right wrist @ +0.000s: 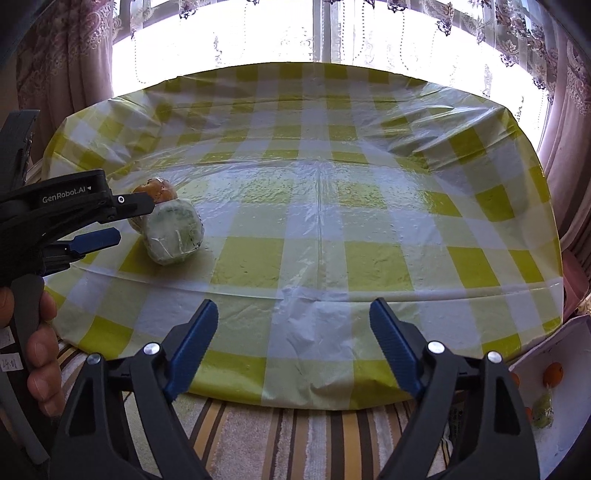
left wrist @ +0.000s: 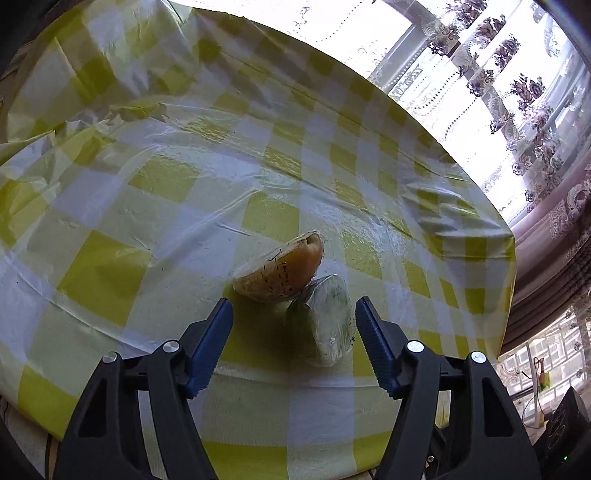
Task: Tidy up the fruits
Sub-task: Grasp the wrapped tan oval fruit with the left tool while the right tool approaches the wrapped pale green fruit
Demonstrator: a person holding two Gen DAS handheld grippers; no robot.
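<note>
Two wrapped fruits lie touching on the yellow-checked tablecloth point(left wrist: 184, 177): a yellow-brown one point(left wrist: 280, 269) and a pale green one point(left wrist: 328, 325). My left gripper point(left wrist: 293, 314) is open, just short of them, with the green fruit near its right finger. In the right wrist view the green fruit point(right wrist: 173, 232) and the brown fruit point(right wrist: 157, 190) sit at the left, with the left gripper point(right wrist: 110, 221) beside them. My right gripper point(right wrist: 293, 317) is open and empty over the table's near edge.
A white box point(right wrist: 561, 369) low at the right holds an orange fruit point(right wrist: 553, 373) and a green one point(right wrist: 543, 410). A striped cloth point(right wrist: 277, 443) lies below the table edge. Curtained windows point(right wrist: 332, 33) stand behind the table.
</note>
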